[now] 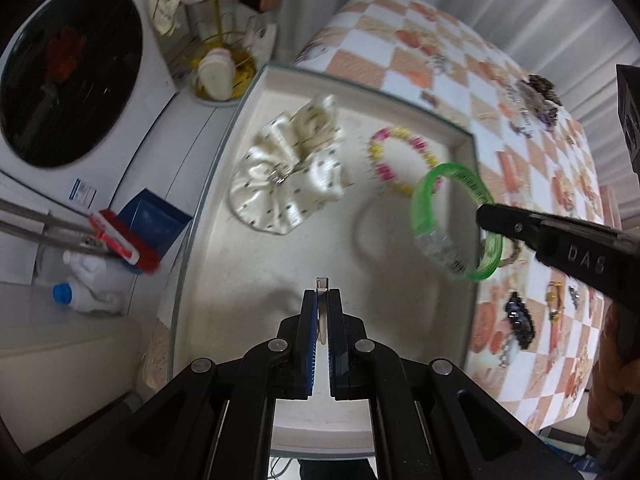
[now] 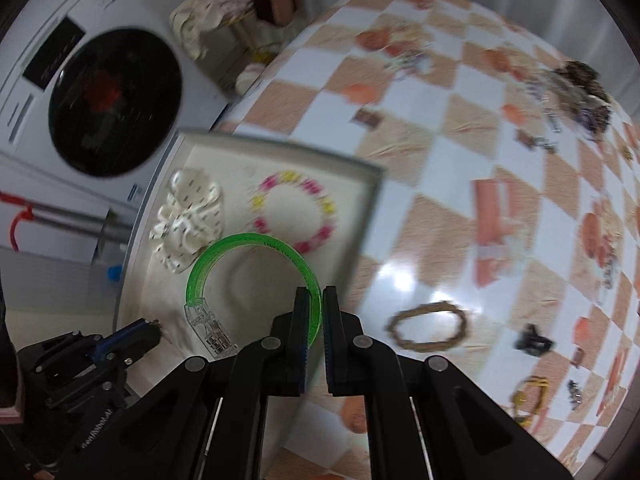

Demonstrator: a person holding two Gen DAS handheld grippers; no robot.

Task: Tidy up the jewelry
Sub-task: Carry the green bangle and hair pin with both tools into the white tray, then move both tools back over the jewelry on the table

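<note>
Mid-drop-off: right gripper (image 2: 315, 312) clamped on green bangle (image 2: 256, 268), hanging over tray (image 2: 362, 172) near bead bracelet (image 2: 294, 212) and scrunchie (image 2: 188, 220). Left gripper (image 1: 322, 304) pinching small silver clip (image 1: 322, 285). Next probably lower, release onto bare tray floor.

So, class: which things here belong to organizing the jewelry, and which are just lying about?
Part of the job:
- green bangle, held by the right gripper
- beaded bracelet
- tray
- braided bracelet
- small metal piece in the left gripper

Lying about:
- washing machine
- white bottle
</note>
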